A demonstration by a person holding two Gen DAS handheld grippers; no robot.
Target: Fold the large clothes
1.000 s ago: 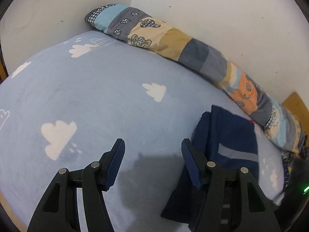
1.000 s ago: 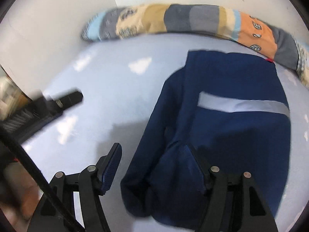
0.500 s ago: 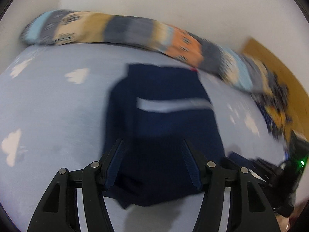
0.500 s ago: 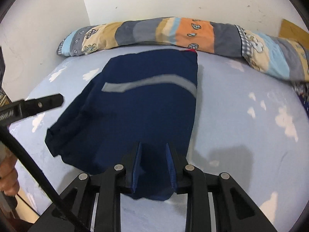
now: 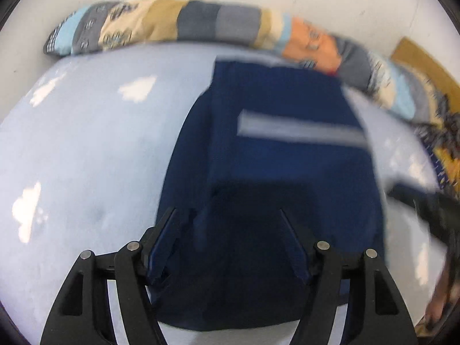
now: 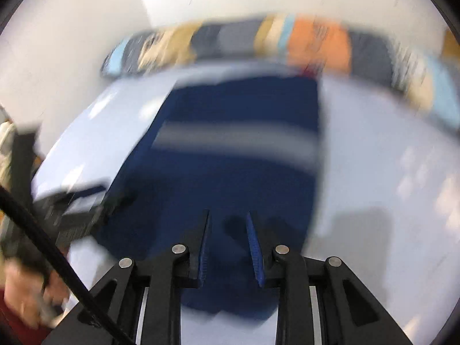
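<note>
Below, the navy garment (image 5: 273,172) lies under both opening tongs, left (image 5: 230,244) wide, right (image 6: 227,247) narrow.

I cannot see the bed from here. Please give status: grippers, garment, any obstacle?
Left gripper jaws opening, over navy garment, not pinching. Right gripper jaws narrow, opening slightly, garment's near edge between them; grip unclear. Garment flat on bed sheet. Nothing in the way.

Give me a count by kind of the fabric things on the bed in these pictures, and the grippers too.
Navy garment with grey stripe: 1
Patchwork bolster along the wall: 1
Light blue cloud-print sheet: 1
Dark patterned cloth at the far right edge: 1
Grippers, left gripper and right gripper: 2
Total: 6
</note>
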